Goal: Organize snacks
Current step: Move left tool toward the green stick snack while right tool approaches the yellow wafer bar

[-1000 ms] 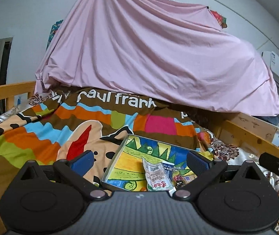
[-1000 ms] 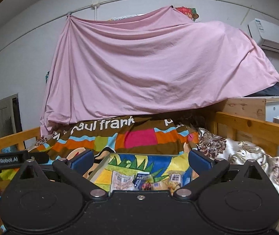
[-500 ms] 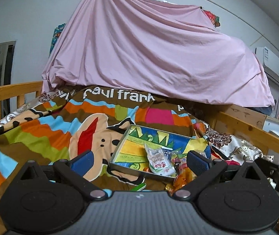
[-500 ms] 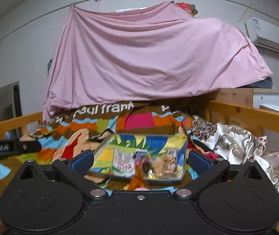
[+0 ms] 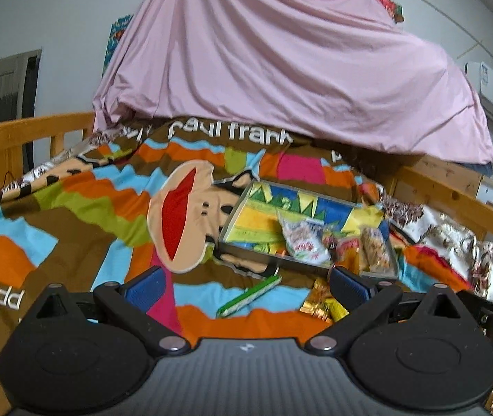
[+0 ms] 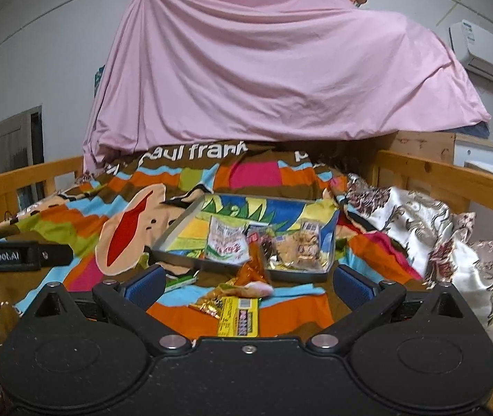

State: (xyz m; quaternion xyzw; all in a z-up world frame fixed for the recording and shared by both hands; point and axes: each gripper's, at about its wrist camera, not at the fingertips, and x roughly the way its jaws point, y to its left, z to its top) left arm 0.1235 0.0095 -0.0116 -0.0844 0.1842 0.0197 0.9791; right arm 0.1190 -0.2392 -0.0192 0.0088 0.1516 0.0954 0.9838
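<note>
While both the left hand-held gripper [image 5: 246, 286] and right hand-held gripper [image 6: 248, 282] hover spread apart and empty, snack packets [image 6: 227, 242] fill the tray [image 6: 173, 230] on the bed; loose packets [image 6: 239, 315] lie before its near edge.

Dim, even indoor light; soft blur, fisheye-bent edges.

Colourful tray [image 6: 191, 215] holding snack packets [image 6: 227, 242] – yellow bar [image 6: 241, 319], green pack [image 5: 249, 294] outside

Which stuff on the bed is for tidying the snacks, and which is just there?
For the job:
tray
white snack bag
yellow packet
green packet
orange wrapper

Just there:
colourful blanket
pink sheet
wooden rail
</note>
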